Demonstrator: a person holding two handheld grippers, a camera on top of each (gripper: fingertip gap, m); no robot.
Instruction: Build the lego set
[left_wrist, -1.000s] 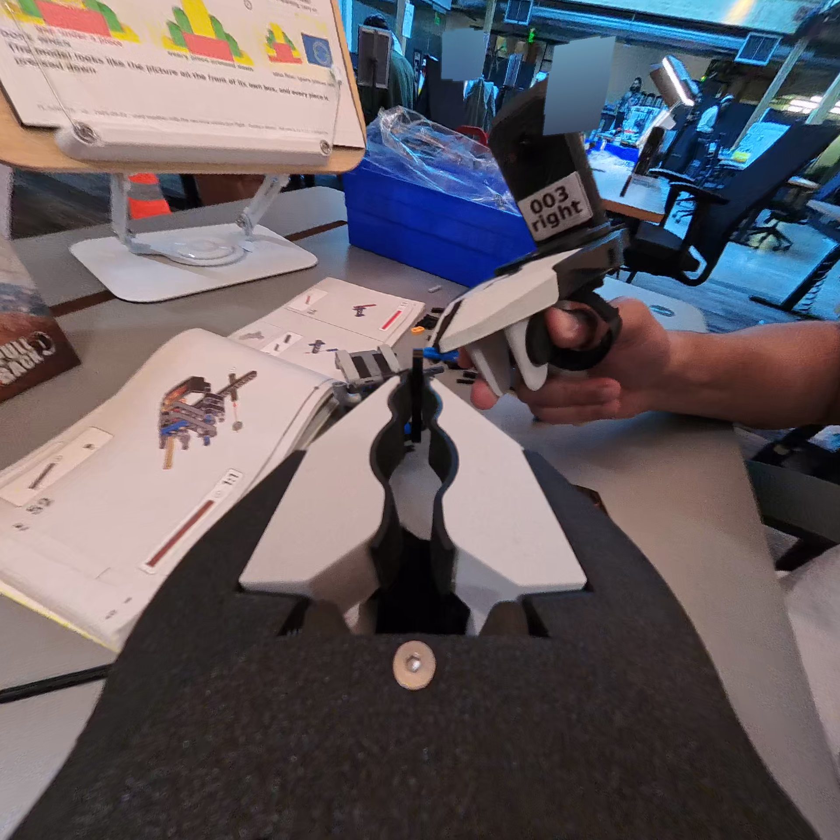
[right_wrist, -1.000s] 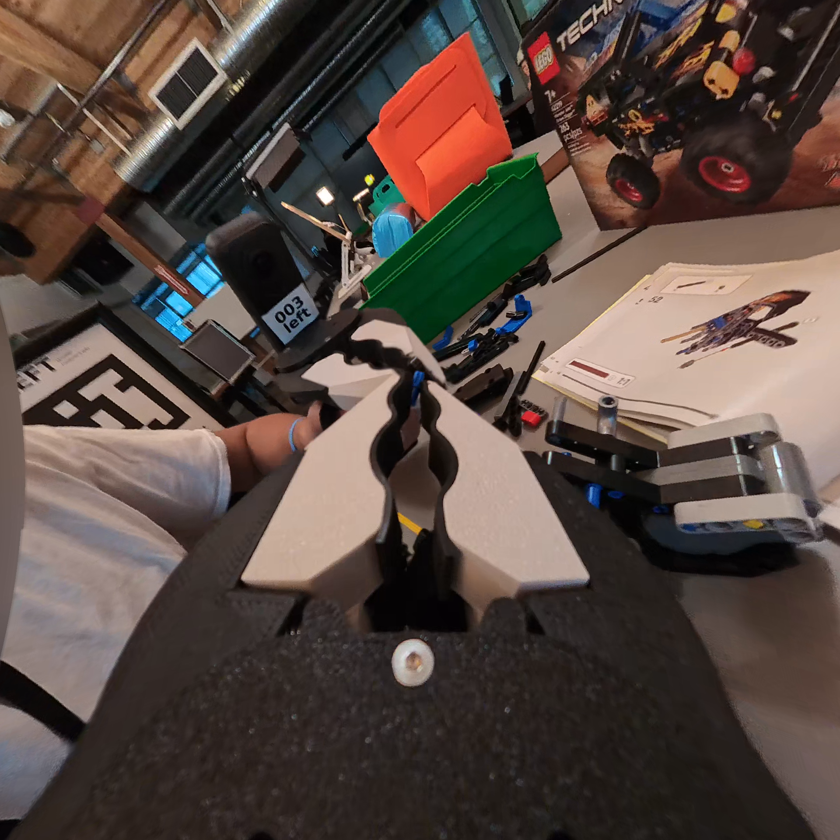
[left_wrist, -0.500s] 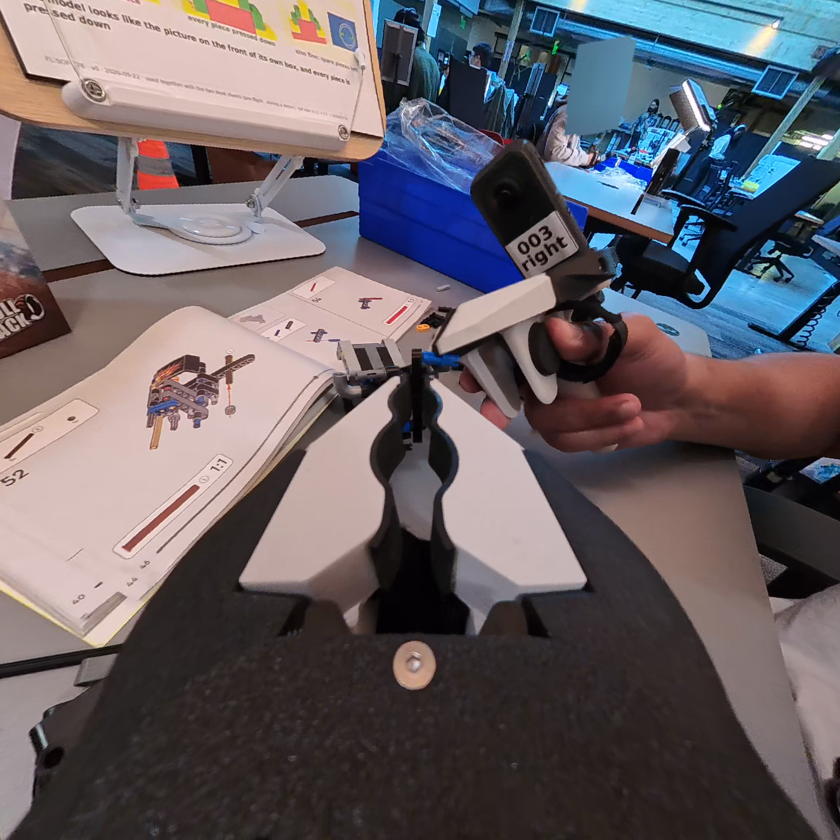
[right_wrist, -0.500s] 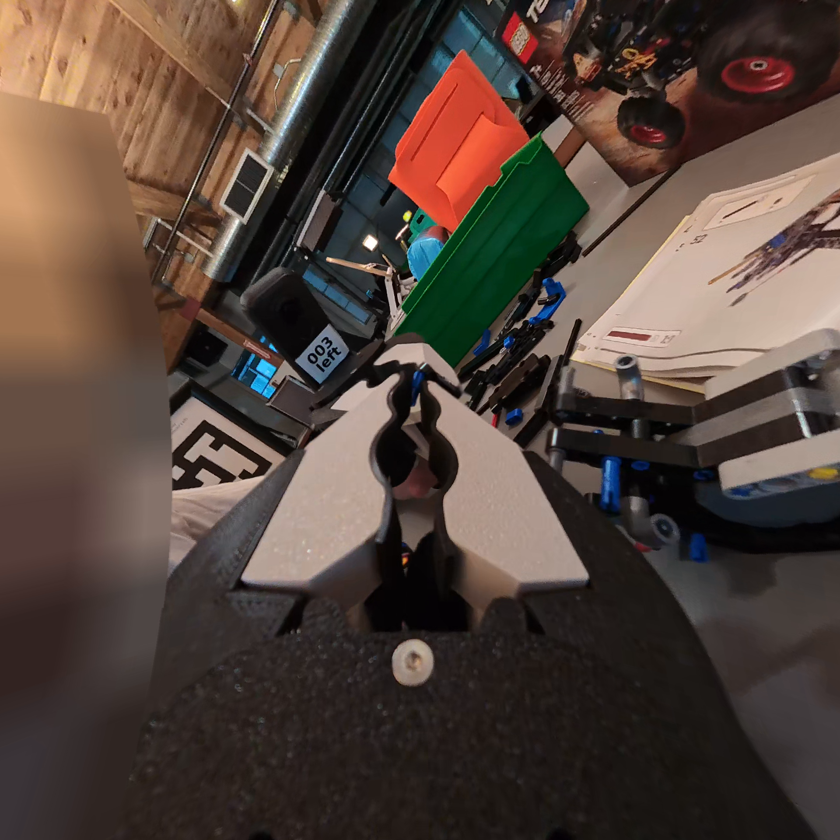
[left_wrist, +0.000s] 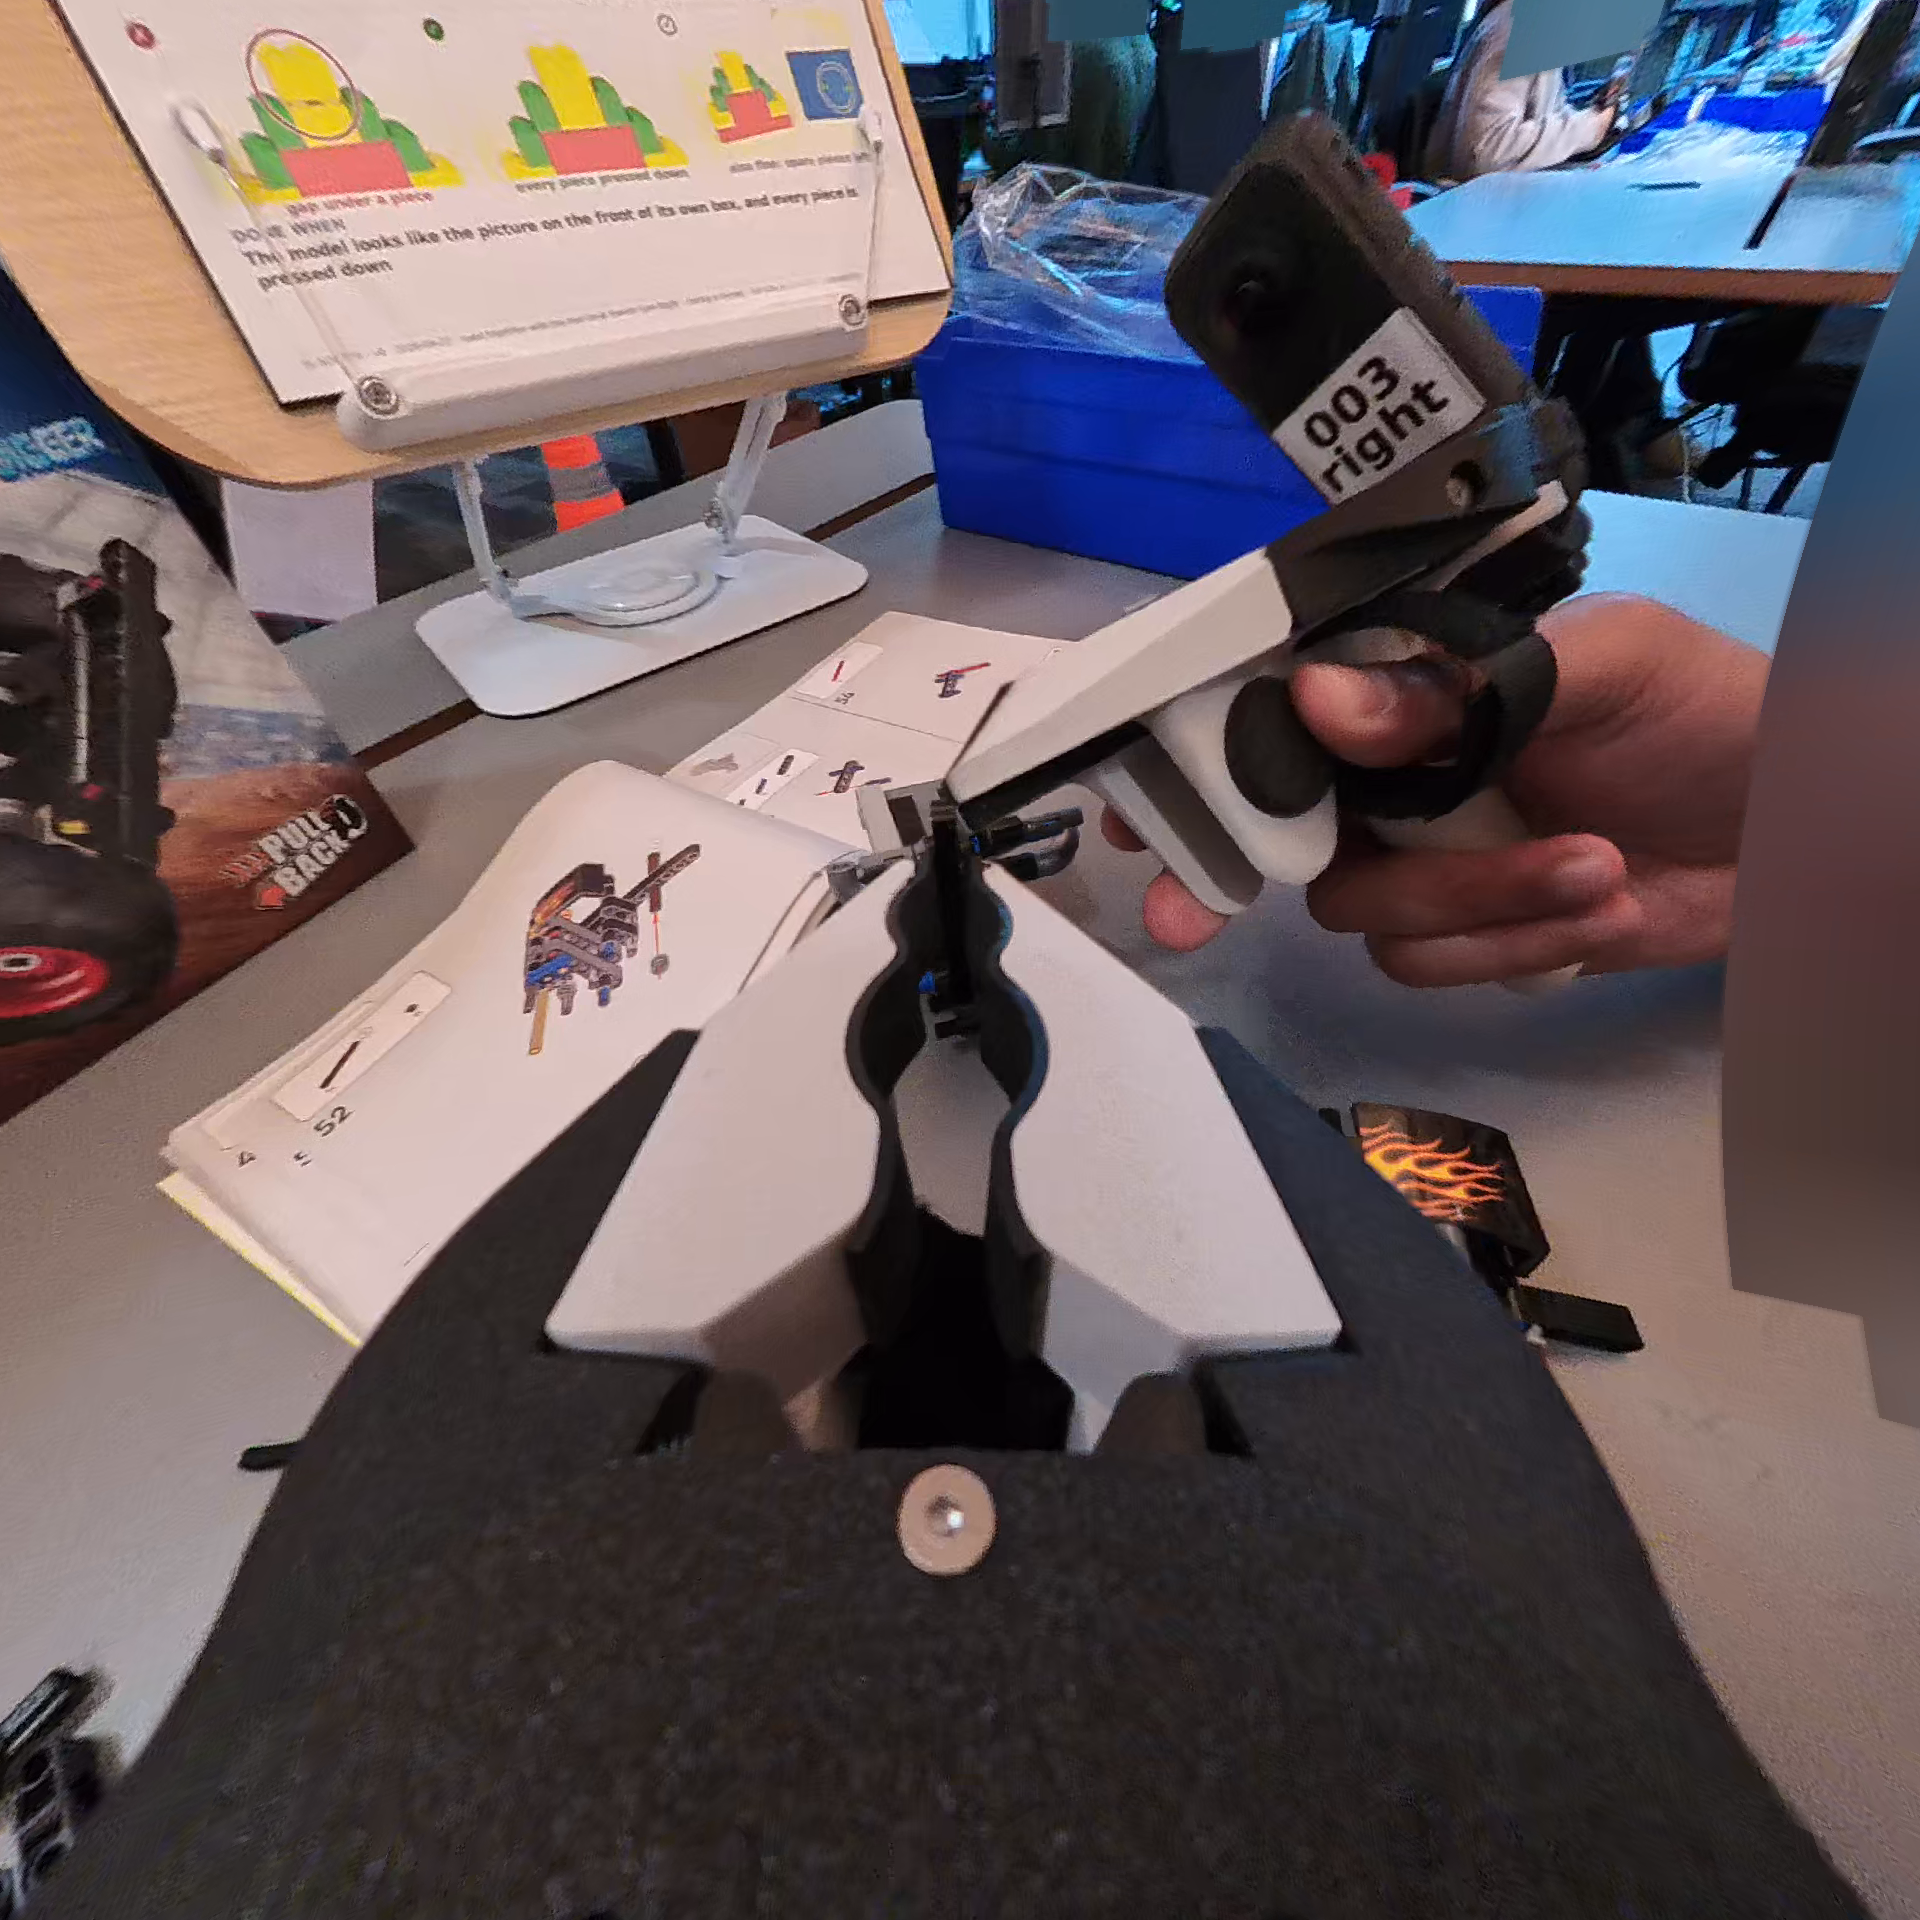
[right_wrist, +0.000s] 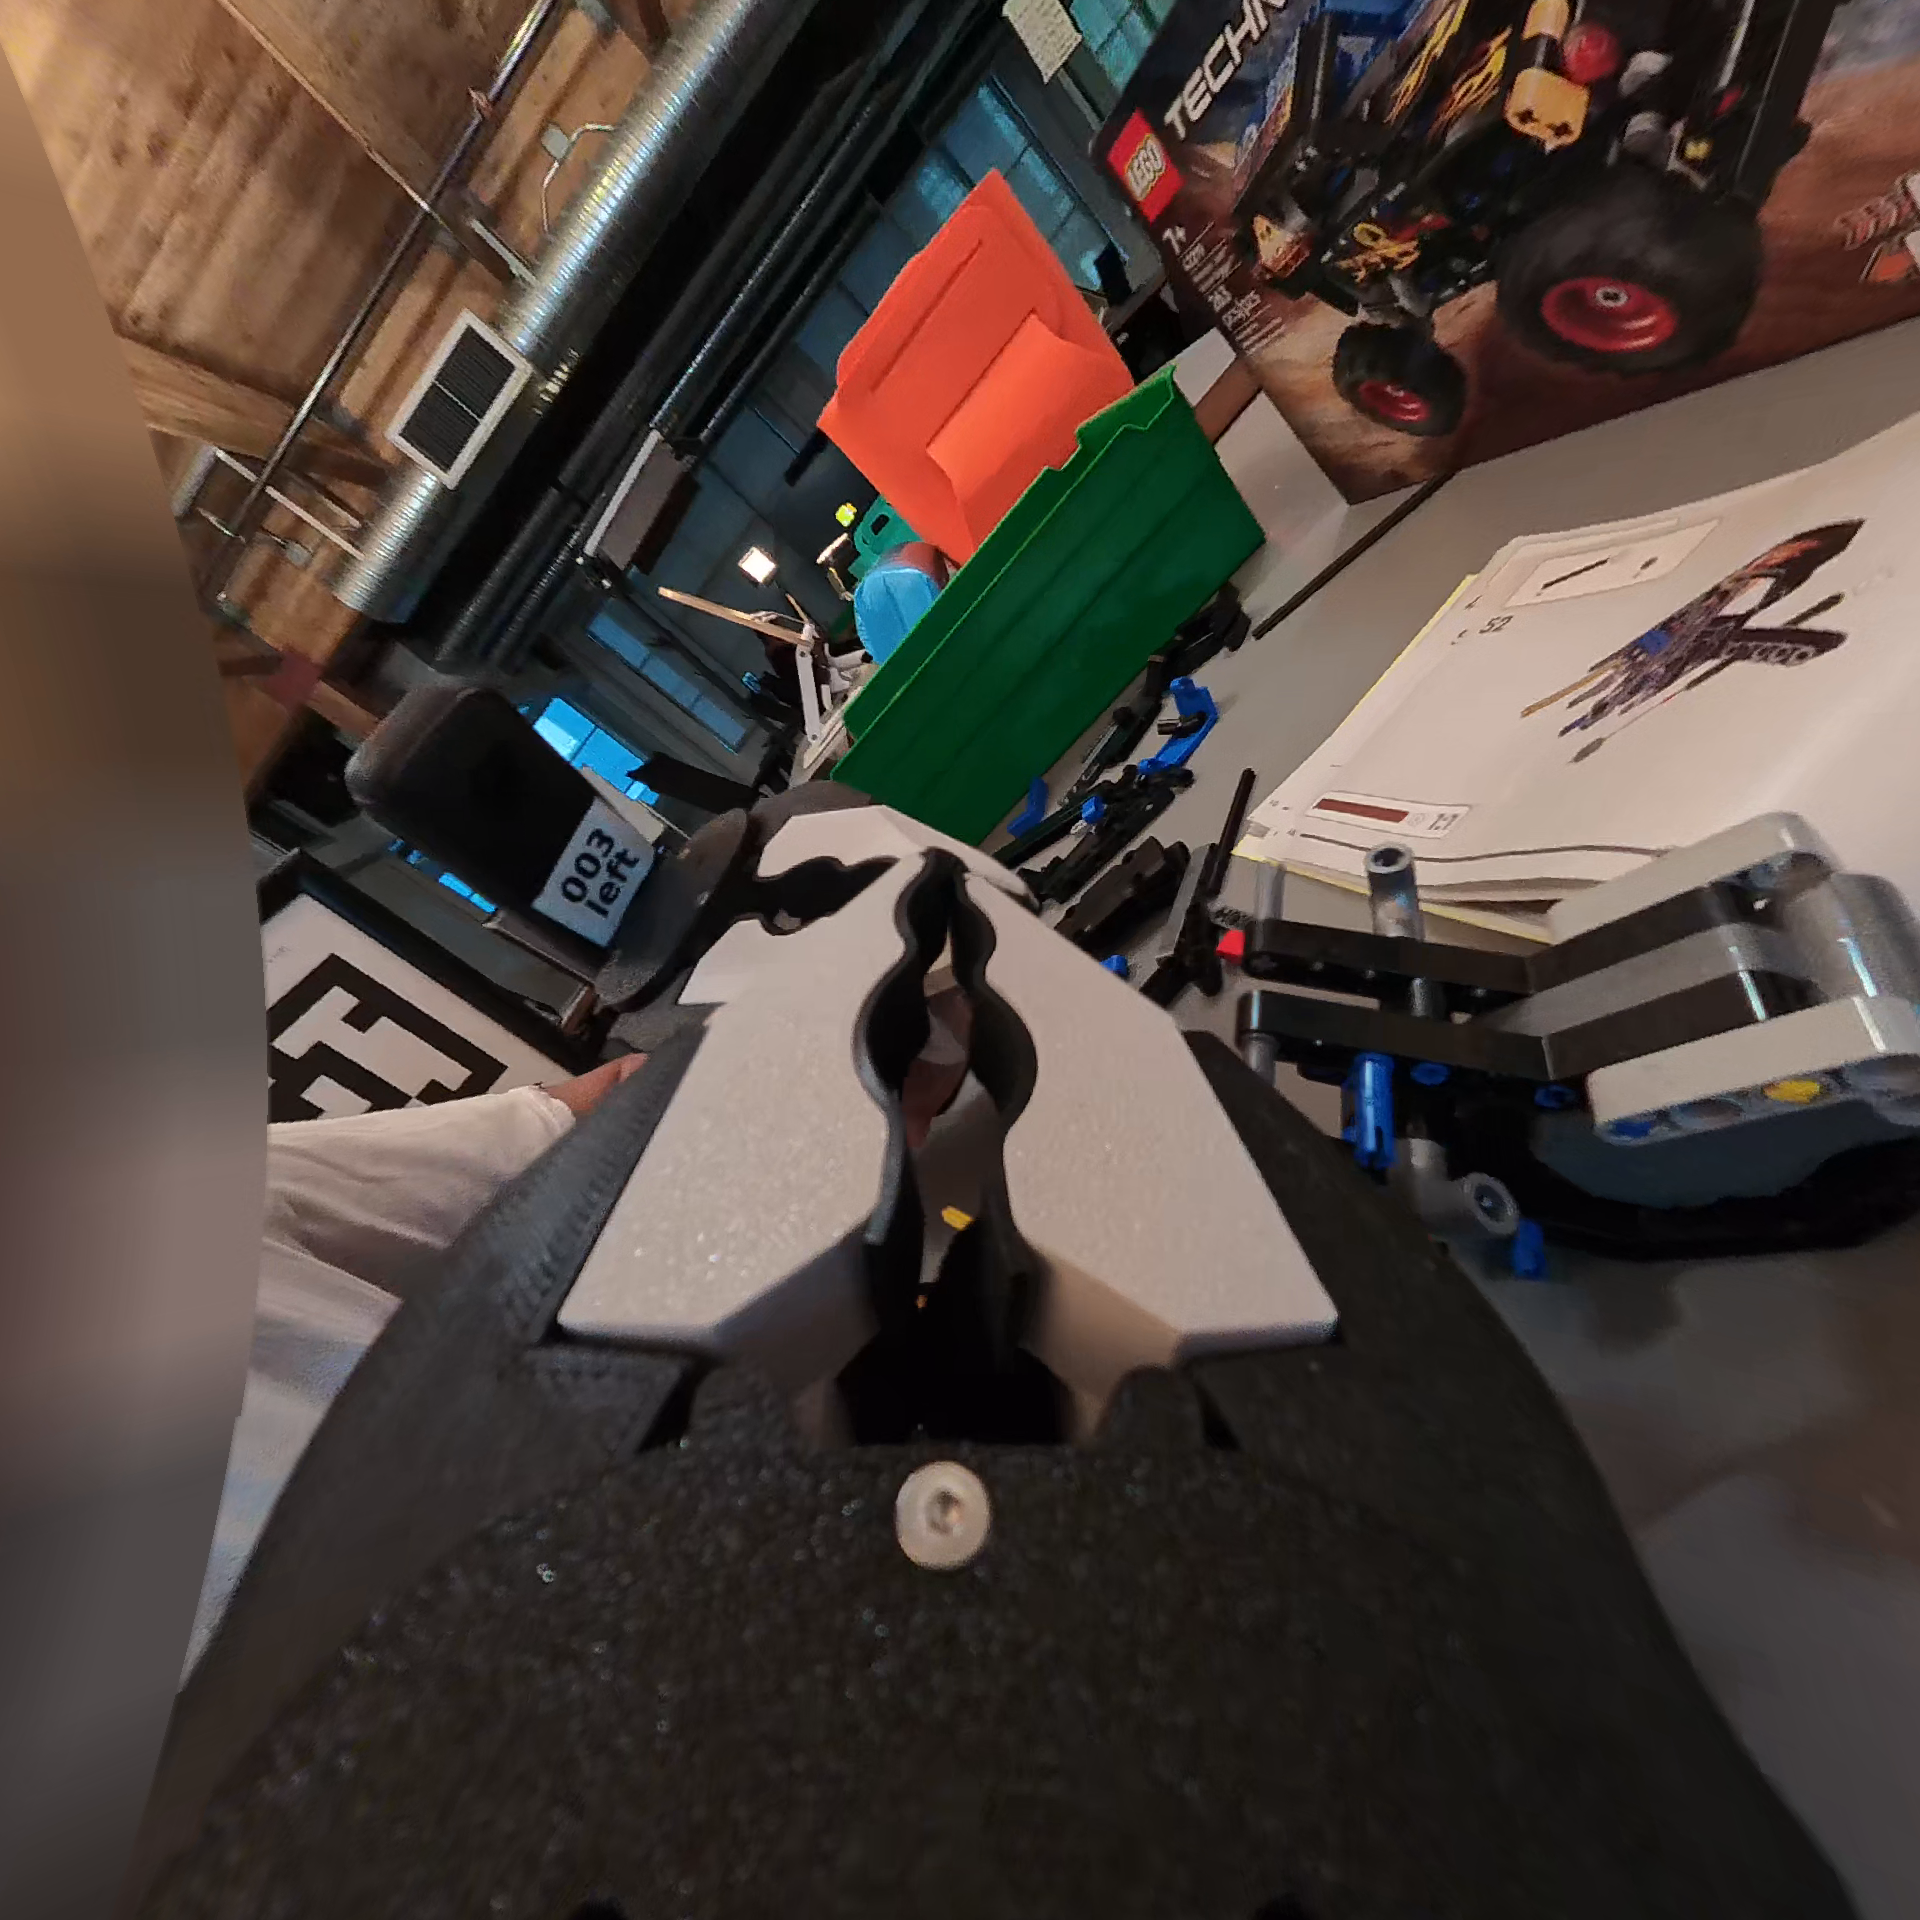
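Note:
My left gripper (left_wrist: 948, 883) is shut on a thin black Lego piece (left_wrist: 948, 914) and holds it upright above the table. My right gripper (right_wrist: 940, 878) is shut. Its jaws stand as narrowly apart as when a small blue pin showed between them, but the pin is hidden now. In the left wrist view the right gripper (left_wrist: 954, 798) touches the top of the black piece. The part-built grey and black model (right_wrist: 1662, 1018) lies on the table to the right of the right gripper, and a bit of it shows in the left wrist view (left_wrist: 891, 816).
An open instruction booklet (left_wrist: 468, 987) lies left of the grippers. Beyond it stand the set's box (right_wrist: 1558, 208), a sheet on a stand (left_wrist: 520, 208) and a blue bin (left_wrist: 1091, 436). A green bin (right_wrist: 1039, 644) has loose parts (right_wrist: 1122, 821) by it. A flame-printed panel (left_wrist: 1444, 1184) lies at the right.
The right gripper's tip has come down onto the top of the black piece in my left gripper. The blue pin no longer shows at the right tips. Both views have shifted.

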